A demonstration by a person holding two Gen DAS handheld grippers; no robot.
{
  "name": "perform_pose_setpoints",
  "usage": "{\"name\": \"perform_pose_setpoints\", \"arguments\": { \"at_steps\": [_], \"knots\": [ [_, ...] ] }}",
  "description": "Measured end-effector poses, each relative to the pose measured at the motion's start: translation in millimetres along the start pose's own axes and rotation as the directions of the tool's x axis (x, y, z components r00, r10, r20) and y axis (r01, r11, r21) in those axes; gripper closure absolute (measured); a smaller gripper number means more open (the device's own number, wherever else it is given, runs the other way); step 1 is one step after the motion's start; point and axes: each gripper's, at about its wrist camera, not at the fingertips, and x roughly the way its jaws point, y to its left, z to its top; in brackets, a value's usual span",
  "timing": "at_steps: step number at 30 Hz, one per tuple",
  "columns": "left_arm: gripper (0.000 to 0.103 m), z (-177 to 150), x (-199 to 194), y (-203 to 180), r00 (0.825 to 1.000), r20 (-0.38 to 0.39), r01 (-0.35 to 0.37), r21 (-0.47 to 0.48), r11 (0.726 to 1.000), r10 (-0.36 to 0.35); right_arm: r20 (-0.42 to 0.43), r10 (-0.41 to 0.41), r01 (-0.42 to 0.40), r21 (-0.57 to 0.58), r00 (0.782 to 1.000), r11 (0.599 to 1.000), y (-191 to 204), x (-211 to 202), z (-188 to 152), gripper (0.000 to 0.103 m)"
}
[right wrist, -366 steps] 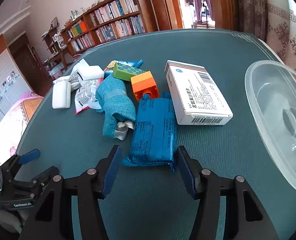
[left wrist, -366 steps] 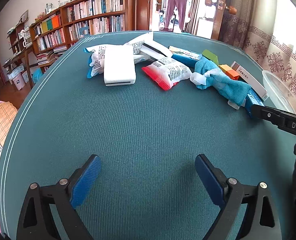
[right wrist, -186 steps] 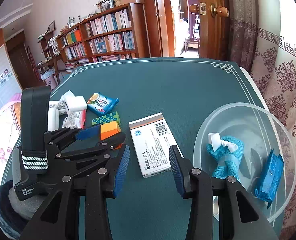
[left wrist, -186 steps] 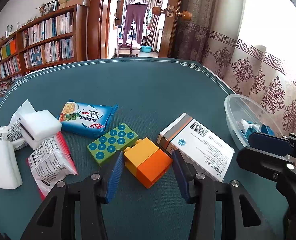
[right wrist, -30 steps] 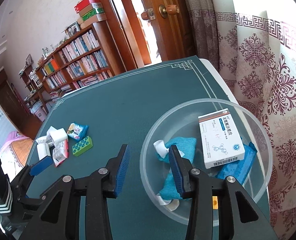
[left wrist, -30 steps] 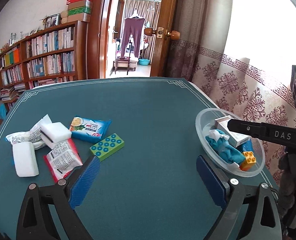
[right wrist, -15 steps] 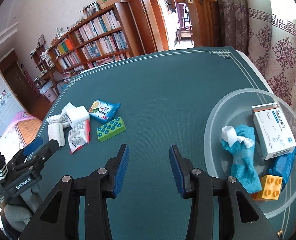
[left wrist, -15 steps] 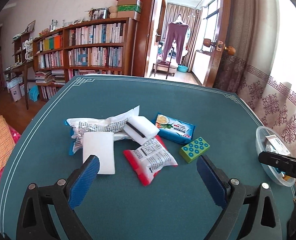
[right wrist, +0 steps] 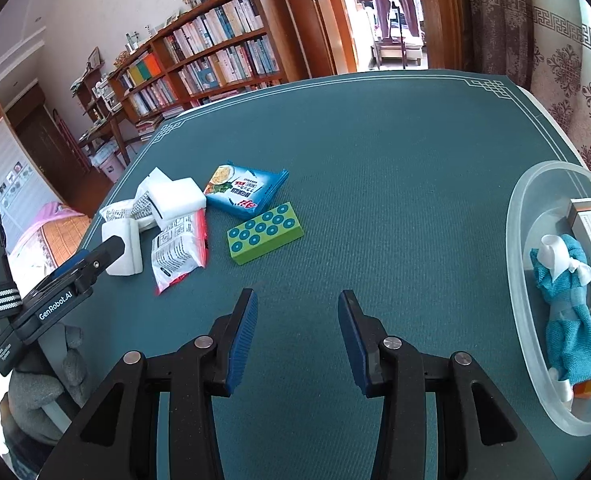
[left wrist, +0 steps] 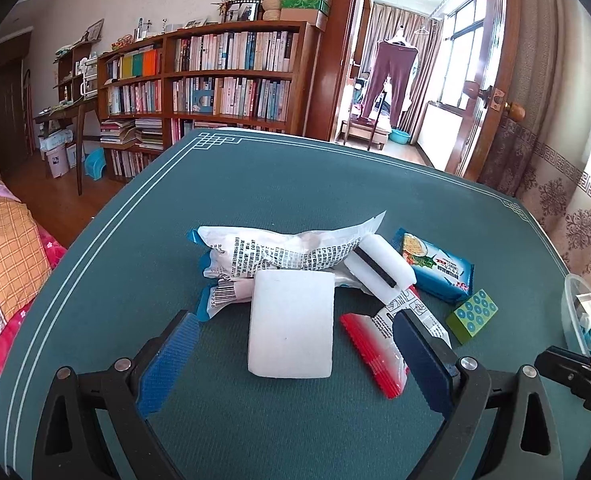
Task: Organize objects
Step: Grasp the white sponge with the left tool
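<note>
A: Room ahead of my right gripper (right wrist: 297, 338) is bare green tablecloth (right wrist: 395, 168); jaws apart, nothing between them.

B: And the left gripper (left wrist: 293, 354)?

A: Spread wide, unloaded, around the white sponge (left wrist: 290, 324); a second ago I had it further back.

B: The bowl (right wrist: 513, 240)?

A: At the right edge, holding 4 items; the left view catches only its rim. The green block (right wrist: 265, 233) lies loose.
</note>
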Motion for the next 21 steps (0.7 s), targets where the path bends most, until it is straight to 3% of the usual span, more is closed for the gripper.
{"name": "perform_pose_setpoints", "arguments": {
  "at_steps": [7,11,15,21],
  "knots": [
    [0.011,3.6,9.8,0.8,1.000,-0.009,0.012,0.008,1.000,-0.011,-0.010,0.011,-0.011,-0.025,1.000,1.000,10.4,14.5,2.0,0.059],
    [0.030,0.9,17.9,3.5,0.999,-0.041,0.028,0.004,1.000,-0.028,-0.017,0.025,-0.025,-0.031,1.000,0.999,14.8,25.0,5.2,0.058],
    [0.054,0.2,21.2,9.2,0.996,-0.067,0.063,-0.019,0.998,-0.064,-0.010,0.031,-0.031,-0.054,0.999,0.998,22.7,35.9,10.9,0.046],
    [0.055,-2.4,9.0,8.2,0.996,-0.029,0.090,-0.009,0.996,-0.090,0.000,-0.004,0.004,-0.105,1.000,0.994,34.1,54.3,24.5,0.045]
  ]
}}
